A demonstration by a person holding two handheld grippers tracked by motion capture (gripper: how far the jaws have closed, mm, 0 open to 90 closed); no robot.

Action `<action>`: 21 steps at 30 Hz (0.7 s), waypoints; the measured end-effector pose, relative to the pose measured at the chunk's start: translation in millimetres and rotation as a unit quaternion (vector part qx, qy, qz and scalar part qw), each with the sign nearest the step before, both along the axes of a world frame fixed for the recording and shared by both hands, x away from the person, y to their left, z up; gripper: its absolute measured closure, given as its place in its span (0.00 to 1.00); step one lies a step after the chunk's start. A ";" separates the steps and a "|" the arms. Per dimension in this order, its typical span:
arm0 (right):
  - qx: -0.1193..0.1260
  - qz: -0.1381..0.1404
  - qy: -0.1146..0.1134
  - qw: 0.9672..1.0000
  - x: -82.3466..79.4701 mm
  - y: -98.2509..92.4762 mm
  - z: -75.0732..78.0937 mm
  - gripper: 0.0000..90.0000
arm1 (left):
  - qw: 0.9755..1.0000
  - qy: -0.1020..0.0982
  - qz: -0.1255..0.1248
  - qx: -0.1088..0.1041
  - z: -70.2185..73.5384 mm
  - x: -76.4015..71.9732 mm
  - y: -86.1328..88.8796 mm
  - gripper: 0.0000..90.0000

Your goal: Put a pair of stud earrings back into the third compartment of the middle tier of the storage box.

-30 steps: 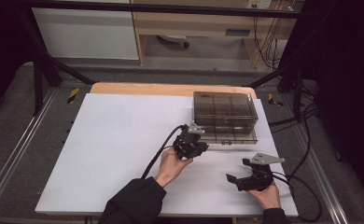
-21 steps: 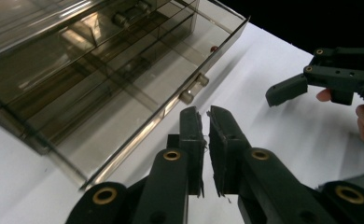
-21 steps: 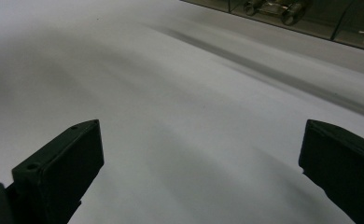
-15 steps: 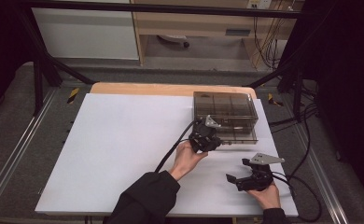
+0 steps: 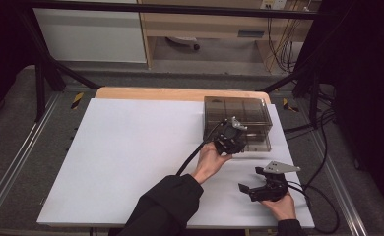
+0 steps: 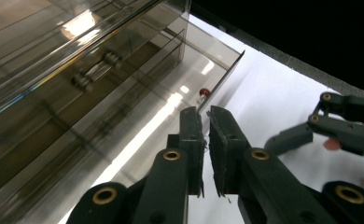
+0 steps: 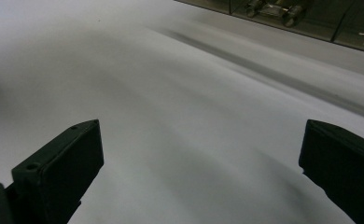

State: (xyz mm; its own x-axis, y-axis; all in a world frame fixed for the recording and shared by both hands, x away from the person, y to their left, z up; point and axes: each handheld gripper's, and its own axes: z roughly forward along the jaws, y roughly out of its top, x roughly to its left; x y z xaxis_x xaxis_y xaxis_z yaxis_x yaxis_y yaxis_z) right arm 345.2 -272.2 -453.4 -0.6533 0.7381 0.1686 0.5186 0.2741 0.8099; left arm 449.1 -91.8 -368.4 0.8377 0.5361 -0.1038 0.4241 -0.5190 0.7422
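- so the big landmark here is the smoky see-through box (image 5: 238, 115) sitting at the far right of the white sheet (image 5: 131, 157) on the table, everything else I'll place off that
- left of the box it's just bare sheet, nothing lying on it, with a strip of wooden tabletop (image 5: 145, 93) poking out past the sheet's far edge
- left gripper (image 5: 232, 142) is right up at the box's near front edge, a black sleeve (image 5: 165, 204) running in from the bottom of the high view
- in the left gripper view its jaws are pinched nearly together, only a thin slit between them, and the edge of a clear panel (image 6: 220, 86) from the box comes down right to the tips; can't tell if it's actually nipped in there or just lined up behind
- there's a small red bit (image 6: 203, 92) just inside the box by that panel, too small to say what it is
- right gripper (image 5: 251, 191) sits near the box's right front corner but well short of it, low over the sheet, jaws spread wide with nothing between them
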 end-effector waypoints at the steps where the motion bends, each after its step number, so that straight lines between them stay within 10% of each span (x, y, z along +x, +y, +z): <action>1: 0.000 -0.001 0.000 1.000 -0.1 0.1 -0.1 0.01 | 1.000 -0.001 0.001 0.000 -0.6 1.5 -2.9 0.92; 21: 0.002 0.000 -0.002 1.000 -0.3 -0.2 0.2 0.01 | 1.000 0.005 0.002 0.013 -23.2 31.6 -43.0 0.92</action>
